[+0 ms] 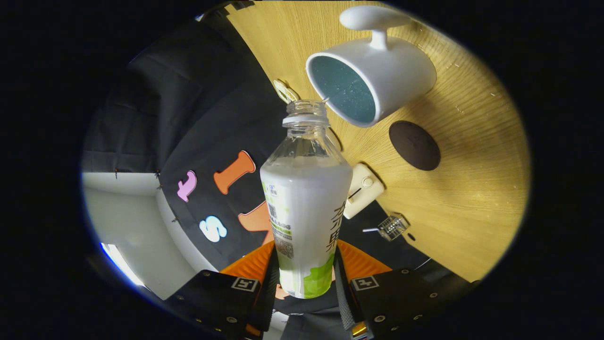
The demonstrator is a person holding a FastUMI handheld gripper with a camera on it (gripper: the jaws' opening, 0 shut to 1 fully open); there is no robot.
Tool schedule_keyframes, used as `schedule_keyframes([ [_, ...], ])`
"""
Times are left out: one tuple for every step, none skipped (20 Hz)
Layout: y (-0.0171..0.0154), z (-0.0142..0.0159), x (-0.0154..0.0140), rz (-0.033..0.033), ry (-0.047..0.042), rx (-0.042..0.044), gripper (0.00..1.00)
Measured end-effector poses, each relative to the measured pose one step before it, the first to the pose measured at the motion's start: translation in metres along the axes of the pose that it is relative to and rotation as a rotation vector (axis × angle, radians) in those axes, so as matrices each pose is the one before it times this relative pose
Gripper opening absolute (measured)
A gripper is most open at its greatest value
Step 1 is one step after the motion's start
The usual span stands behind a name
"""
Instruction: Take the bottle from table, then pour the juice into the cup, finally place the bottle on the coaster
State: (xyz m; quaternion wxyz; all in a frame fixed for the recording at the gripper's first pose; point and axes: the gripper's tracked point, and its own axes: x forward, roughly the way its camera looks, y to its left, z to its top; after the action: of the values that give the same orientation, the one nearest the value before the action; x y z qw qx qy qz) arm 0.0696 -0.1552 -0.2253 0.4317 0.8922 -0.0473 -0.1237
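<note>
Gripper clamped on the bottle, both fingers pressing its lower labelled part, one on each side; orange finger bases and black finger bodies with square markers flank it. Bottle runs straight ahead between the fingers, cap off, open neck pointing away from the camera, white juice filling most of the body up to the shoulder, clear neck above that. Whole view is rolled, table appears tilted to one side. Bottle mouth sits just beside the rim of the white cup, nearly touching its lip; cup has a teal speckled inside and a handle on the far side. Cannot tell if any liquid is in the cup. Dark round coaster lies on the wood just beyond the cup, bare, apart from the bottle. Small cream box-like object near the table edge behind the bottle, small clear item close to it.
</note>
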Motion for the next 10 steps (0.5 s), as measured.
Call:
schedule_keyframes([
  [-0.00606, -0.00078, 0.00234, -0.01938, -0.00232, -0.03513, 0.57],
  [-0.01183, 0.00137, 0.0003, -0.03157, -0.00445, -0.04193, 0.57],
  [-0.00932, 0.00233, 0.00051, -0.02497, -0.00559, -0.04231, 0.57],
  [-0.006, 0.00166, -0.00126, -0.02166, -0.00137, -0.04459, 0.57],
  [-0.00588, 0.00055, -0.00011, -0.02024, 0.00025, -0.04776, 0.57],
  [-0.00611, 0.00096, 0.00077, -0.02041, 0.00156, -0.05214, 0.57],
  [-0.00629, 0.00125, 0.00103, -0.01792, -0.0035, -0.05277, 0.57],
  [-0.0059, 0.00117, 0.00018, -0.01655, 0.00119, -0.06142, 0.57],
  [-0.00489, 0.00004, -0.00039, -0.01285, -0.00342, -0.0671, 0.57],
  [0.00142, -0.00283, 0.00147, -0.0088, 0.00475, -0.07176, 0.57],
])
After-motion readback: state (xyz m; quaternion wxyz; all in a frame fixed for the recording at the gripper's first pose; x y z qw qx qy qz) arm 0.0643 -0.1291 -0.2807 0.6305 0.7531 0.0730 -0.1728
